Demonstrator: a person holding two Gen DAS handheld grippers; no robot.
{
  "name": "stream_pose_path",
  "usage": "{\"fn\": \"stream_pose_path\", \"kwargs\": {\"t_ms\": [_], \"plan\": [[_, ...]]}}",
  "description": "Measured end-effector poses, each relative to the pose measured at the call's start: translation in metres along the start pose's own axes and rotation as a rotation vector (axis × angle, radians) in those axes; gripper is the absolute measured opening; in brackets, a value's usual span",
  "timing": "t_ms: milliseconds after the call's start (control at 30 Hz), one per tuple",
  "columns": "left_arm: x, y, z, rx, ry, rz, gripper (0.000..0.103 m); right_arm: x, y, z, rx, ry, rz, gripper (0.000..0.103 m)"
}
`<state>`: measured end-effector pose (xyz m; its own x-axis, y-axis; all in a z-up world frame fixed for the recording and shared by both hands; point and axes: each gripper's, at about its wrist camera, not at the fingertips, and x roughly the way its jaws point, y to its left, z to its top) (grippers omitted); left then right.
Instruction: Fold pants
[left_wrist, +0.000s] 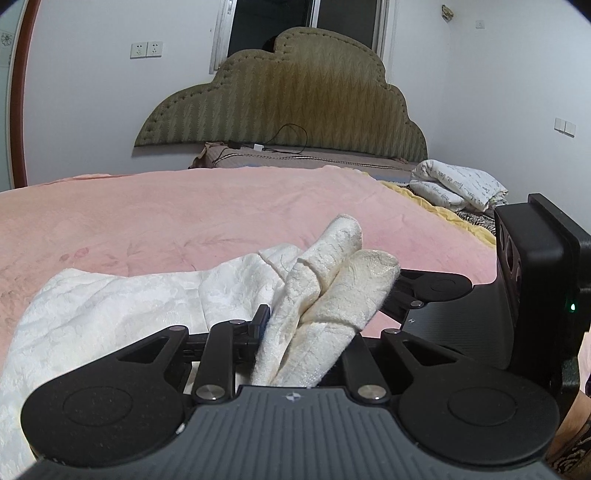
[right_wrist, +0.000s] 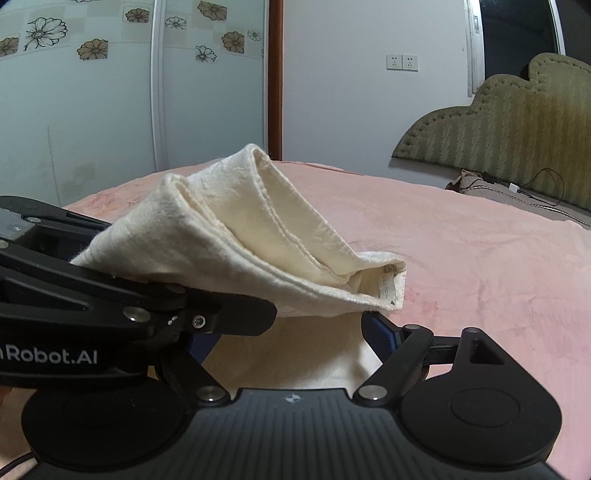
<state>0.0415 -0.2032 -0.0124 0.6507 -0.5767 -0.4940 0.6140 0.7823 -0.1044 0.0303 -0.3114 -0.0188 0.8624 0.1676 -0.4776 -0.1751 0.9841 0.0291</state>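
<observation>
This is a bedroom in a home. A bed (left_wrist: 221, 221) spread with a pink blanket (right_wrist: 480, 258) fills the space ahead of the left tool, and beyond it an olive upholstered headboard (left_wrist: 288, 103) with a scalloped, studded edge stands against a white wall. A dark window (left_wrist: 273, 26) sits above the headboard, with twin wall sockets (left_wrist: 146, 49) to its left. Folded printed bedding (left_wrist: 458, 184) lies at the far right of the bed. A charger cable (left_wrist: 291, 140) trails along the head of the bed. Ahead and to the left of the right tool, sliding wardrobe doors (right_wrist: 110, 74) with a flower pattern and a brown frame close the room
</observation>
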Motion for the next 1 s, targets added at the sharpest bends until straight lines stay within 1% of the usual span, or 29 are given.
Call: {"fn": "stream_pose_path", "kwargs": {"t_ms": [267, 367, 467, 533, 600, 667, 733, 800, 900, 933, 967, 1000], "plan": [[-0.003, -0.003, -0.008, 0.023, 0.015, -0.025, 0.021, -0.012, 0.006, -0.008, -0.005, 0.018, -0.001, 0.083], [0.003, -0.007, -0.013, 0.048, 0.044, -0.029, 0.024, -0.015, 0.008, -0.015, -0.014, 0.040, 0.006, 0.083], [0.006, -0.011, -0.019, 0.074, 0.067, -0.059, 0.037, -0.021, 0.008, -0.024, -0.012, 0.081, -0.016, 0.083], [0.010, -0.011, -0.023, 0.067, 0.088, -0.087, 0.052, -0.030, 0.004, -0.031, -0.003, 0.115, -0.023, 0.083], [0.013, -0.009, -0.026, 0.048, 0.117, -0.104, 0.059, -0.043, -0.002, -0.035, 0.005, 0.142, -0.044, 0.083], [0.009, -0.008, -0.026, 0.039, 0.116, -0.115, 0.063, -0.058, -0.009, -0.037, 0.028, 0.165, -0.069, 0.088], [-0.001, -0.005, -0.024, 0.040, 0.099, -0.154, 0.080, -0.070, -0.016, -0.035, 0.036, 0.172, -0.130, 0.089], [-0.013, -0.002, -0.023, 0.047, 0.073, -0.190, 0.088, -0.077, -0.024, -0.031, 0.054, 0.181, -0.215, 0.089], [-0.030, 0.001, -0.021, 0.067, 0.051, -0.207, 0.089, -0.084, -0.043, -0.020, 0.137, 0.133, -0.299, 0.089], [-0.036, 0.005, -0.020, 0.071, 0.035, -0.210, 0.090, -0.087, -0.046, -0.016, 0.162, 0.105, -0.341, 0.089], [-0.041, 0.010, -0.019, 0.071, 0.014, -0.203, 0.091, -0.088, -0.048, -0.011, 0.189, 0.072, -0.366, 0.089], [-0.046, 0.016, -0.017, 0.071, -0.010, -0.173, 0.092, -0.090, -0.048, -0.007, 0.217, 0.038, -0.355, 0.089]]}}
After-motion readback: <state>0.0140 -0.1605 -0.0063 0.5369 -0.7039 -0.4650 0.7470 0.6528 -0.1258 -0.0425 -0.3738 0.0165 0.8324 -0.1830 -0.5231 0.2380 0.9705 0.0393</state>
